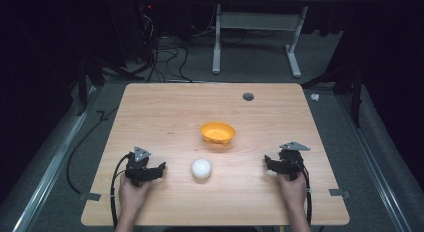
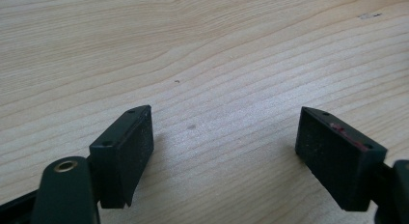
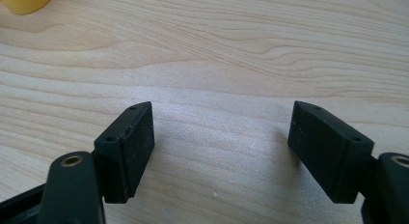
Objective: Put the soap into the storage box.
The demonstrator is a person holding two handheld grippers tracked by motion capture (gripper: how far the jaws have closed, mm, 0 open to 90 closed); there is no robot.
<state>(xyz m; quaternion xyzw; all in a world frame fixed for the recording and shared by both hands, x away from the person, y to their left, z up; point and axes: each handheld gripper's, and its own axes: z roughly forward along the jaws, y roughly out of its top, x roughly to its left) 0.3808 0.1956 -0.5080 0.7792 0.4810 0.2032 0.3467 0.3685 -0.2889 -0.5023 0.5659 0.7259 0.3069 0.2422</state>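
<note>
— Where do we stand with the white ball (image 1: pixel 201 168) and the orange bowl (image 1: pixel 217 132)?

— We judge nothing is done yet. The ball rests on the tabletop (image 1: pixel 165 109) just in front of the bowl, a little apart from it, and the bowl looks empty from above. We take the job to be getting the ball into the bowl, and all of that is still ahead.

— And our grippers?

— The left hand-held gripper (image 1: pixel 161 168) sits on the tabletop to the left of the ball, near it but not touching. The right hand-held gripper (image 1: pixel 267 163) is farther off on the other side. Both are released, gripping nothing.

— How do we know they are spread?

— From the gripper views. In the left gripper view the left hand-held gripper (image 2: pixel 224 142) has its jaws wide apart with bare wood grain between them; the right hand-held gripper (image 3: pixel 221 137) shows the same in its own view.

— What does each view add?

— The high view gives us the layout: ball, bowl, both hands. The right gripper view catches an edge of the bowl (image 3: pixel 24 2) at its top left corner, so that gripper points roughly towards it.
</note>
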